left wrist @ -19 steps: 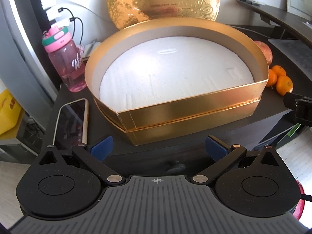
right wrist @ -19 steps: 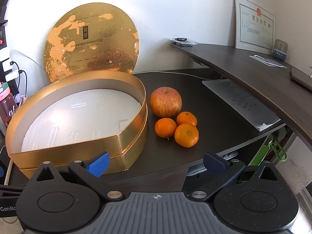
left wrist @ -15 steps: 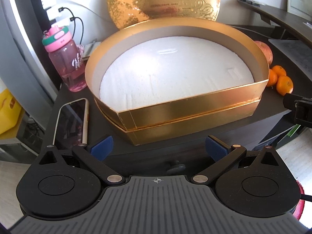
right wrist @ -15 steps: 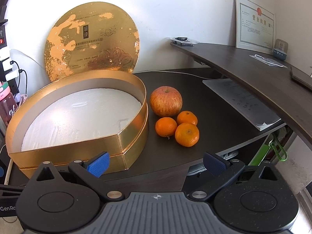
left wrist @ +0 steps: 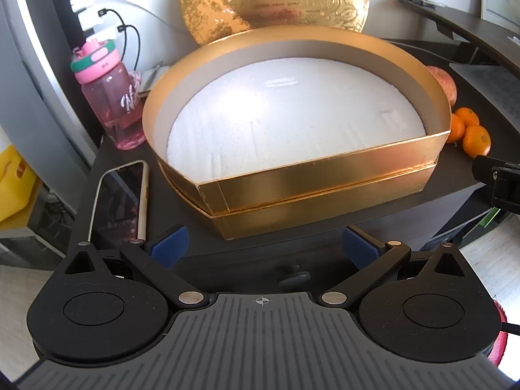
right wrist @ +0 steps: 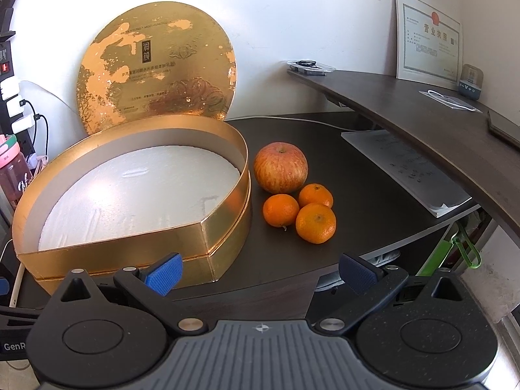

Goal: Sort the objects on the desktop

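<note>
Left wrist view: we hold the left claw [left wrist: 265, 243] tilted down over the near edge of the dark table [left wrist: 123, 159], its blue pads spread wide with nothing between them. From the left we see a pink bottle [left wrist: 110, 104], a phone [left wrist: 118, 201] lying flat, then the gold box [left wrist: 325, 175], open, with a white liner inside. Its lid [left wrist: 276, 0] leans on the wall behind. The box wall hides most of the apple [left wrist: 443, 81], and only two oranges [left wrist: 476, 138] show at its right end; a black part of the right claw cuts in at the right edge.

Right wrist view: our right claw [right wrist: 260, 274] is also spread fully and holds nothing, short of the table edge. The apple and three oranges sit just right of the box, touching one another. Papers [right wrist: 409, 169] lie farther right under a raised shelf [right wrist: 422, 113] bearing a framed certificate [right wrist: 427, 52], whose print we cannot read.
</note>
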### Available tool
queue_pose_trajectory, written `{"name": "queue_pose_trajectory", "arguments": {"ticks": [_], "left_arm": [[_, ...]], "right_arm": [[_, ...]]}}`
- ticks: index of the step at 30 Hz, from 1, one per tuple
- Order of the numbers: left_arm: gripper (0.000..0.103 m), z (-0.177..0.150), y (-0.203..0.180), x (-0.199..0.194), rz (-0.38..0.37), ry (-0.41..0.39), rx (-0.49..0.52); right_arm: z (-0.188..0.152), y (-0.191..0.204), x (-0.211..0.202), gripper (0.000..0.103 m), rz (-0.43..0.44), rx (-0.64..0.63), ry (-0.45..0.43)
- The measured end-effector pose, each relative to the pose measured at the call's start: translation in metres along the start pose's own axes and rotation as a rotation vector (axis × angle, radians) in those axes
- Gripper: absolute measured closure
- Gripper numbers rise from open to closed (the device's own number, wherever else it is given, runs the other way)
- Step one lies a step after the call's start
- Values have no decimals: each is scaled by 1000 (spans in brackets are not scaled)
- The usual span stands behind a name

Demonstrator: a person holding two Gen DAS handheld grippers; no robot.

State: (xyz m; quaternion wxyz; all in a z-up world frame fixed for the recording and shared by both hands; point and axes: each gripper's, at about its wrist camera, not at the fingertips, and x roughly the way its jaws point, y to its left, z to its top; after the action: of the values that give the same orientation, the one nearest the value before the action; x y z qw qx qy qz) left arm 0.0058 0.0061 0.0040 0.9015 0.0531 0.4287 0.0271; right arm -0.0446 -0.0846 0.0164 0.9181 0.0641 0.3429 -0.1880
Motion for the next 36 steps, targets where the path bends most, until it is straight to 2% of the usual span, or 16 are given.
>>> {"name": "queue_pose_trajectory", "arguments": {"ticks": [36], "left_arm": [[0,0,-1,1,-3,6,5]], "right_arm": [[1,6,-2,0,-6,4,15]]}}
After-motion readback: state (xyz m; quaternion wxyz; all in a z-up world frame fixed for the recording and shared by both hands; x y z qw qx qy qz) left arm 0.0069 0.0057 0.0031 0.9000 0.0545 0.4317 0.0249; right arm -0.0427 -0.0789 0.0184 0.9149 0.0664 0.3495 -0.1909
